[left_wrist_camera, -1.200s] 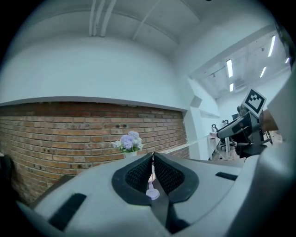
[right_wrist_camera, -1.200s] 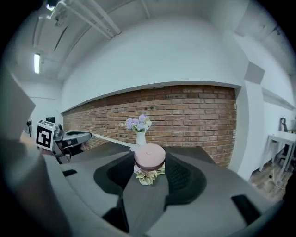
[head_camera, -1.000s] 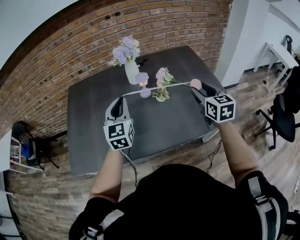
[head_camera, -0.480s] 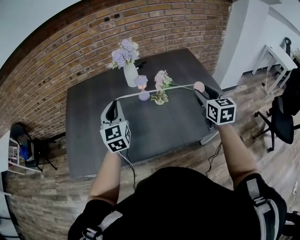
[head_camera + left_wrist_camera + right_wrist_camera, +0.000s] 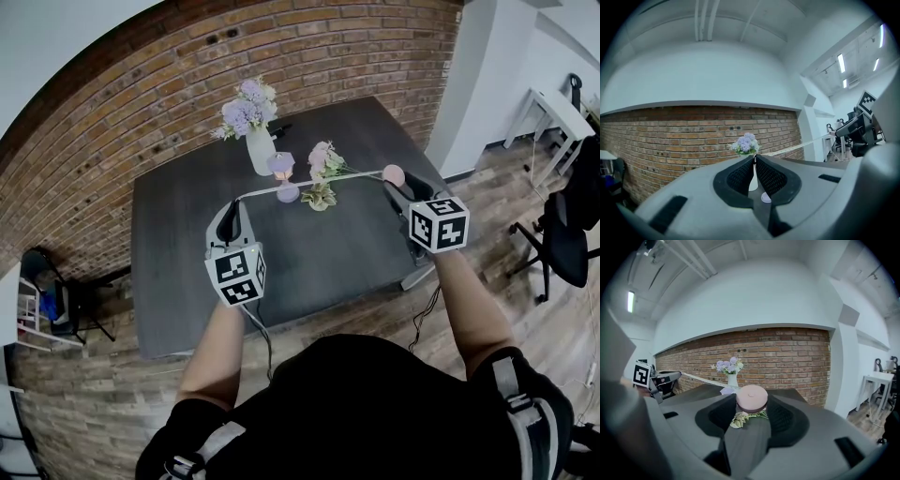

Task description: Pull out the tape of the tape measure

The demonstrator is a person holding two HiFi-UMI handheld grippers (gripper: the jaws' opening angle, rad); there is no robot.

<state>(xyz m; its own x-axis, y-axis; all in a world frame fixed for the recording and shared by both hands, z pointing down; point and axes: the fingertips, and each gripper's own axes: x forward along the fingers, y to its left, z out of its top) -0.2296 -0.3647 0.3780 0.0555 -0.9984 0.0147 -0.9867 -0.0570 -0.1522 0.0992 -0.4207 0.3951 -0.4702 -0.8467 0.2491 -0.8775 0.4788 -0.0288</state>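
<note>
right gripper (image 5: 751, 405): jaws clamped on the pink tape measure case (image 5: 751, 397), right of the vase (image 5: 262, 148). left gripper (image 5: 754, 160): jaws pinched on the tape (image 5: 314, 180) end, left of the vase. the tape's long axis runs left-right; further pulling likely means moving the grippers apart along it.

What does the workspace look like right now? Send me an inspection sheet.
Surface: dark table, standing by a brick wall.
Job's things: pink tape measure; its tape stretched between both grippers.
Clutter: vase of lilac flowers, pink flower sprig, two small lilac items.
Grippers: left hand-held gripper pinches the tape's end; right hand-held gripper clamps the tape measure.
Cables: cable trails from the left hand-held gripper.
Surroundings: office chair, white desk.
</note>
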